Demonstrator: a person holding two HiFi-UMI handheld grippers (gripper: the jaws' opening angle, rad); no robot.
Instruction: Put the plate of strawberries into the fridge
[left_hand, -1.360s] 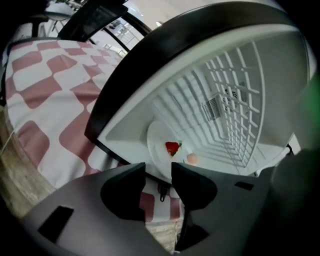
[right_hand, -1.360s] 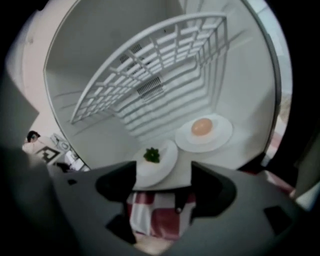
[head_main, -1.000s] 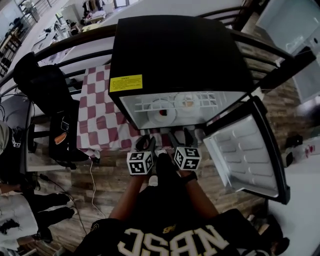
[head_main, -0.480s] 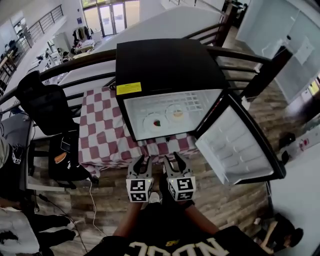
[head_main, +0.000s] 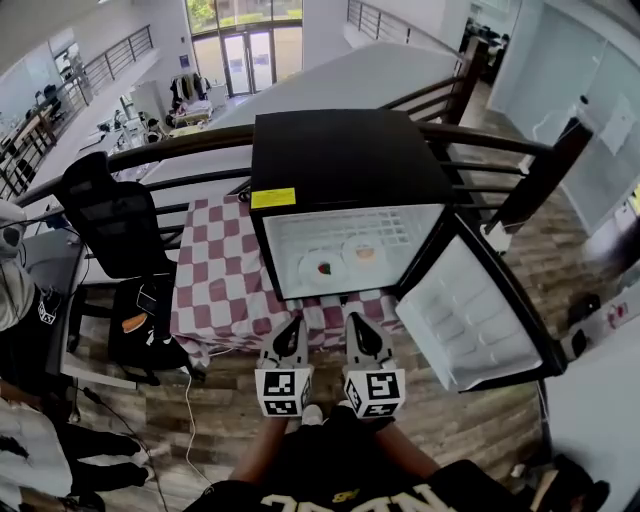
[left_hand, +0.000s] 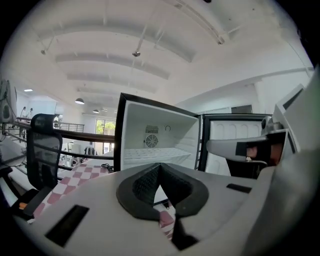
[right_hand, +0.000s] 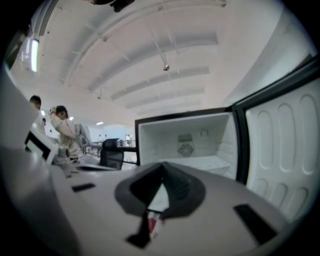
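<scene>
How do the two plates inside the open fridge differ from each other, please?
Contents: the left plate holds something red with a bit of green, the right plate something pale orange.
Place: the left plate appears to sit nearer the front edge, the right plate a little further back.
Both are round and white, and both lie flat on the same wire shelf of the fridge.

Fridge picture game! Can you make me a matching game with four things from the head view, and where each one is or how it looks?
Things:
1. fridge door
2. plate of strawberries
3. yellow label
4. black chair

Places or states:
A. on the black top of the fridge
B. swung wide open
C. left of the checked tablecloth
D. inside the fridge, beside another plate

Right pairs: 1-B, 2-D, 3-A, 4-C.
</scene>
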